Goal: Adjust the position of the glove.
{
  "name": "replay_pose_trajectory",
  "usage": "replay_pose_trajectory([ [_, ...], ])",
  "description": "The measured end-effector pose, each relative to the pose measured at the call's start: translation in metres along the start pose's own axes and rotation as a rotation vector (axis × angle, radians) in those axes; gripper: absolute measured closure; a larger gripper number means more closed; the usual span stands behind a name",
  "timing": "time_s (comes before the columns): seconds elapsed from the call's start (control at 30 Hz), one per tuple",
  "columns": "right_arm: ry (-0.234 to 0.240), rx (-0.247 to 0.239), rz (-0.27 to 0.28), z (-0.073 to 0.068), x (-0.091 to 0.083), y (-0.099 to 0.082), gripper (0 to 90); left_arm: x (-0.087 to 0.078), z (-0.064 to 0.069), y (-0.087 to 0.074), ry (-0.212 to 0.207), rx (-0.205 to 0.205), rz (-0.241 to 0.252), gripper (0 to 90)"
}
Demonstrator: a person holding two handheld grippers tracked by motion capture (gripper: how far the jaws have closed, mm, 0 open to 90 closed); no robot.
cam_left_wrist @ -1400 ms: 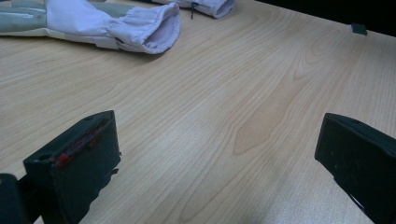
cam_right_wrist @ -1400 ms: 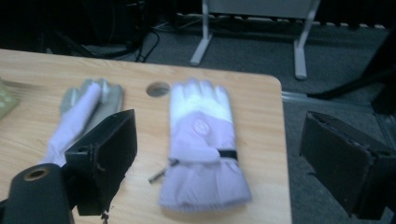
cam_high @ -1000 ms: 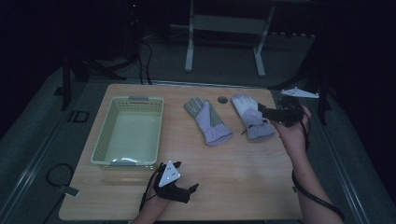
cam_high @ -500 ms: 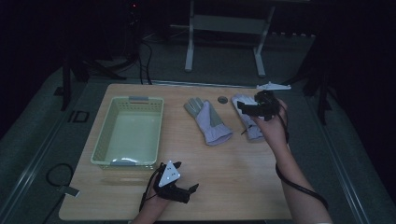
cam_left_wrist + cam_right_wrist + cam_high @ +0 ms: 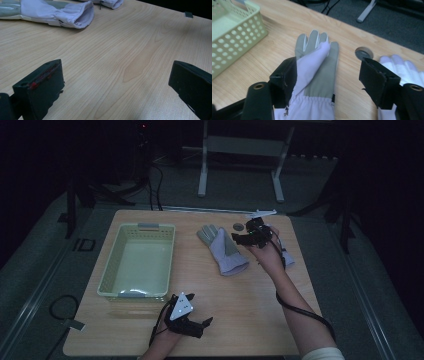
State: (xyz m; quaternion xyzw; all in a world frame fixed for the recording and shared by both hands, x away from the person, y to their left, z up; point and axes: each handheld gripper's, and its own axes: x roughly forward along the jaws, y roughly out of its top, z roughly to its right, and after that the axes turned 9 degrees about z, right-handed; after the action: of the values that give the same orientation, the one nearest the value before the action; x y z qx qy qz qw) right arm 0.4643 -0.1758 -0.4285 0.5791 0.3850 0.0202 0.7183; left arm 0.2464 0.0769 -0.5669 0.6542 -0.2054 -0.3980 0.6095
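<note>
Two pale lilac-and-grey work gloves lie flat at the back of the wooden table. My right gripper (image 5: 240, 240) hovers at the right edge of the left glove (image 5: 222, 251). In the right gripper view that glove (image 5: 318, 75) lies between the two jaws, which stand apart and have just been closing; the left jaw is at its folded edge and the right jaw is clear of it. The other glove (image 5: 289, 259) lies partly under the right hand. My left gripper (image 5: 204, 323) rests open near the front edge, its jaws (image 5: 117, 82) holding nothing.
A pale green perforated basket (image 5: 111, 279) stands at the left of the table, and its wall (image 5: 234, 37) is also visible in the right gripper view. A round grey disc (image 5: 238, 226) sits between the gloves at the back edge. Bare wood stretches across the front right.
The right hand has moved left and lower, from over the right glove to the left glove. Its jaws have narrowed. The left hand has stayed put.
</note>
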Motion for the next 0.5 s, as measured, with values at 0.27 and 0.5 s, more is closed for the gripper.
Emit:
replay_pose_trajectory([
  [0.27, 0.016, -0.002, -0.128, -0.003, 0.037, -0.01, 37.0, 0.0, 0.0, 0.0, -0.004, 0.0, 0.0, 0.0],
  [0.5, 0.039, 0.003, -0.234, 0.001, 0.063, -0.023, 42.7, 0.0, 0.0, 0.0, -0.007, -0.001, -0.002, 0.0],
])
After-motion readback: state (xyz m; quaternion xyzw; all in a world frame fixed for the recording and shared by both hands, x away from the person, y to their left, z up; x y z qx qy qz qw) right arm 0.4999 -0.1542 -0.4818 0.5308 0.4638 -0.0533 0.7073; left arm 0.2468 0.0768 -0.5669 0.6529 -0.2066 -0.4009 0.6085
